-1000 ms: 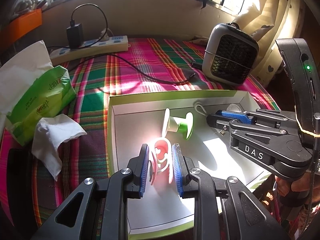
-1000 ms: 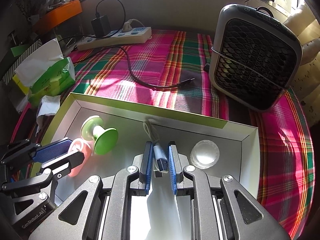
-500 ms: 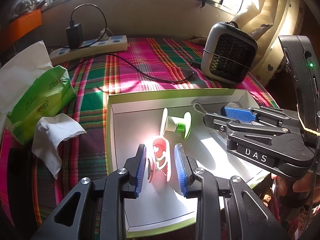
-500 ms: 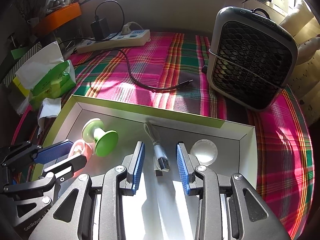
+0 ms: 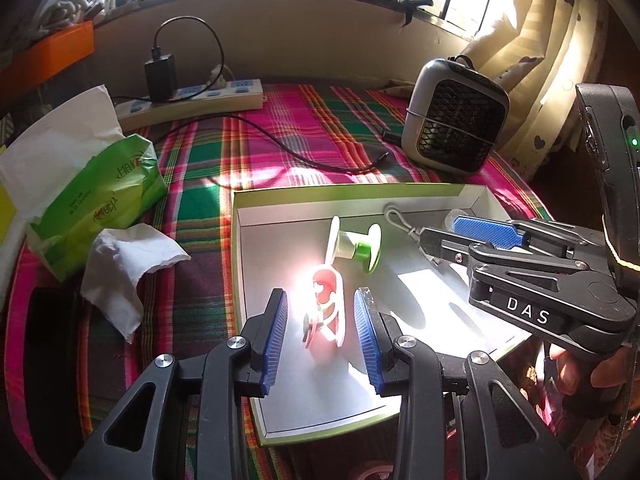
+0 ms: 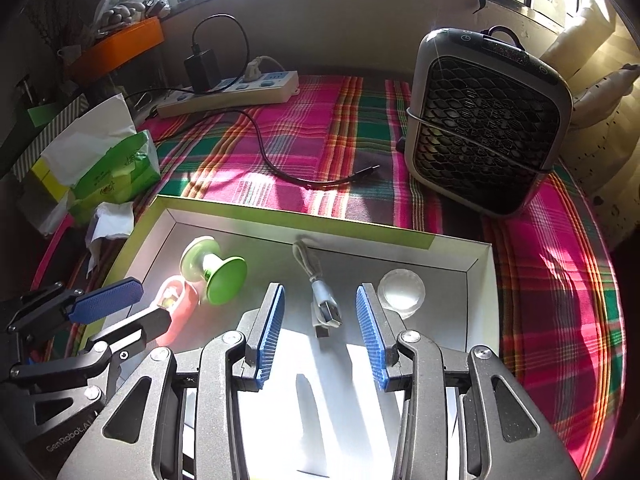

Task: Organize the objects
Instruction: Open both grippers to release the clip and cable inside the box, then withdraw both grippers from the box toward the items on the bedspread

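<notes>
Lying in the white tray (image 5: 440,192), a pink clip (image 5: 328,308) sits between the left gripper (image 5: 320,330) pads, whose jaws have just been opening and stand clear of it. Beside it in the tray, a USB plug (image 6: 325,312) lies between the right gripper (image 6: 320,330), its jaws likewise parted and apart from it. A green spool (image 5: 360,244) rests behind the clip, a clear dome (image 6: 401,292) beside the plug.
</notes>
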{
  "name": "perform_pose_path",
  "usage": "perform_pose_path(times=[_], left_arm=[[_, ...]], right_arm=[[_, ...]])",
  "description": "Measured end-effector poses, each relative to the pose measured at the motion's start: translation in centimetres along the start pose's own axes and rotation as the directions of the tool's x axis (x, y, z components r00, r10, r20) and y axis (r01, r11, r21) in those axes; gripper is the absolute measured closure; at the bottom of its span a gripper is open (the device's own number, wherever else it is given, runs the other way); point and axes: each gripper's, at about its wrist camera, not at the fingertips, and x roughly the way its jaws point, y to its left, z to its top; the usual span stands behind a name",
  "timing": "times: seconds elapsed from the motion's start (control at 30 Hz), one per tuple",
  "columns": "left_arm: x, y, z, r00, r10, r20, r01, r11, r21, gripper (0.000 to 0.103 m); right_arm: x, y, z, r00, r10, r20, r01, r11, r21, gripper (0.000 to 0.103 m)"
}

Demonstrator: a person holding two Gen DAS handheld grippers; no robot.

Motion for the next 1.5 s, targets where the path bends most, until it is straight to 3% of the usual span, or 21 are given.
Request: perform_pose_path(times=[0.47,0.87,1.33,1.5], left_arm=[[-4.4,-0.4,-2.3,0.998,-0.005,0.059,0.003,0.999,0.034,0.07],[-7.8,0.1,-4.9,0.993,-0.074,0.092,0.072,0.997,0.031,0.07],[-8.1,0.7,-8.8,0.981,-0.188,0.04,0.188,0.982,0.024,0.069],[-7.3,0.8,-9.6,0.984,-0.178,-0.001,0.178,0.984,0.019,0.069]], right_arm=[[-4.8,0.5,-2.6,0.996,-0.028,0.084,0.025,0.999,0.045,0.063],[-9.2,0.7,-6.5,0.985,-0.078,0.154,0.065,0.994,0.089,0.063],[-11.7,-0.1,-10.9,0.976,-0.131,0.172,0.105,0.982,0.154,0.057],[-11.9,-0.7,-12.4,0.974,-0.146,0.171,0.121,0.981,0.149,0.057]])
